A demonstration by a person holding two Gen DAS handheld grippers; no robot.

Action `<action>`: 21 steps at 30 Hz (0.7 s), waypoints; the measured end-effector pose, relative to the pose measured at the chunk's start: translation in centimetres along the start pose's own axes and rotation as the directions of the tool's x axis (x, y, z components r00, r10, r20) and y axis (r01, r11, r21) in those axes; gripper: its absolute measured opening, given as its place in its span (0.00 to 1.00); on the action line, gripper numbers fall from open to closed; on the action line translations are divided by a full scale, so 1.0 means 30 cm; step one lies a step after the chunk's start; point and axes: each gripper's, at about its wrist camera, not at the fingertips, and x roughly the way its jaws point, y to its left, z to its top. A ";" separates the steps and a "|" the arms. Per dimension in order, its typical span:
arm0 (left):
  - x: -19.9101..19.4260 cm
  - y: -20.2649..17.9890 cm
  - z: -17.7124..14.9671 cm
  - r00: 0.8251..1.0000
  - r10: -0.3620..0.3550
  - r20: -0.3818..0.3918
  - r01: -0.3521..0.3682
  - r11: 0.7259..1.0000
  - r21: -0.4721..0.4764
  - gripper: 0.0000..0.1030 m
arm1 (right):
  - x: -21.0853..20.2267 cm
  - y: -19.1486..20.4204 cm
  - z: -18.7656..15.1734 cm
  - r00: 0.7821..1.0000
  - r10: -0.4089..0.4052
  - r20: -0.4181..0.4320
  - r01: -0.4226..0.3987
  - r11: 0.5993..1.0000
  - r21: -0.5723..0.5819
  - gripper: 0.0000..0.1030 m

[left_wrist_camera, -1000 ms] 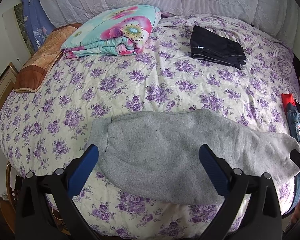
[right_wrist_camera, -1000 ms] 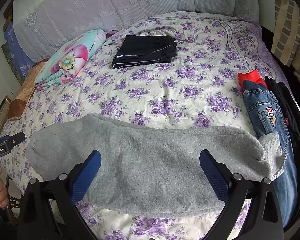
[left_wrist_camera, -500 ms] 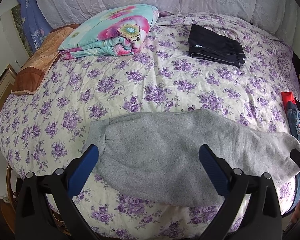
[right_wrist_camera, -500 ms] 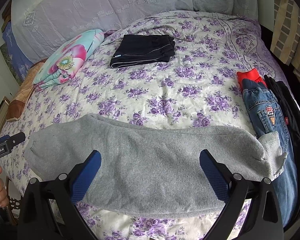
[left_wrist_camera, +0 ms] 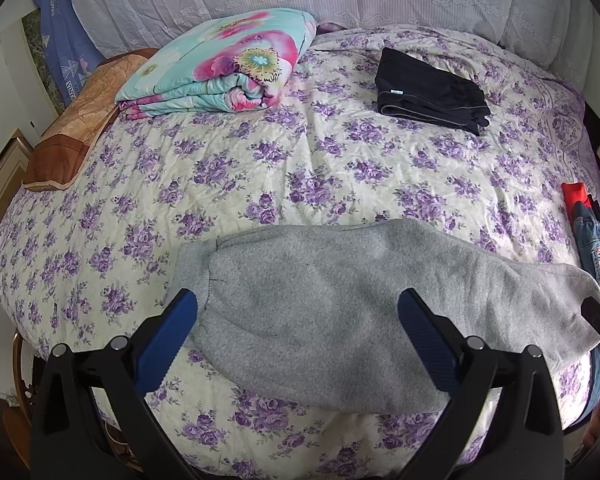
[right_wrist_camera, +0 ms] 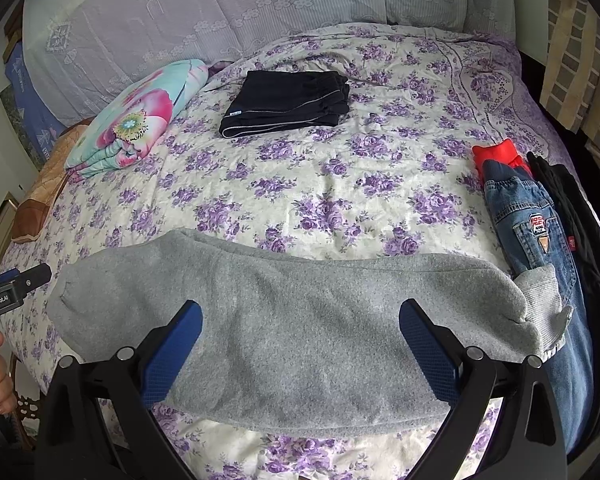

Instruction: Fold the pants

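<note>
Grey fleece pants [left_wrist_camera: 340, 304] lie flat across the near edge of the bed, legs folded together, ribbed cuff [left_wrist_camera: 190, 268] at the left. In the right wrist view the pants [right_wrist_camera: 300, 320] span the frame, waistband end [right_wrist_camera: 544, 304] at the right resting on jeans. My left gripper [left_wrist_camera: 298, 312] is open and empty, hovering above the cuff half. My right gripper [right_wrist_camera: 300, 320] is open and empty above the pants' middle.
The floral bedspread [left_wrist_camera: 300, 168] covers the bed. A folded black garment [left_wrist_camera: 428, 92] and a folded flowery quilt [left_wrist_camera: 220, 68] lie at the back. Jeans [right_wrist_camera: 532, 232], a red garment [right_wrist_camera: 496, 156] and dark clothes [right_wrist_camera: 568, 200] lie at the right edge. A brown pillow [left_wrist_camera: 72, 132] sits left.
Both grippers have drifted slightly back from the bed; the pants lie unchanged. Both stay open.
</note>
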 end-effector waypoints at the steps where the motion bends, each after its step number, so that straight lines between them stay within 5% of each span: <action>1: -0.001 0.002 0.000 1.000 -0.001 0.000 0.001 1.000 0.000 0.95 | 0.000 0.000 0.000 1.000 0.001 -0.001 -0.001 1.000 0.000 0.96; 21: 0.000 0.002 -0.001 1.000 -0.002 -0.001 0.002 1.000 0.000 0.95 | 0.007 -0.010 0.002 1.000 0.002 -0.006 -0.002 1.000 0.008 0.96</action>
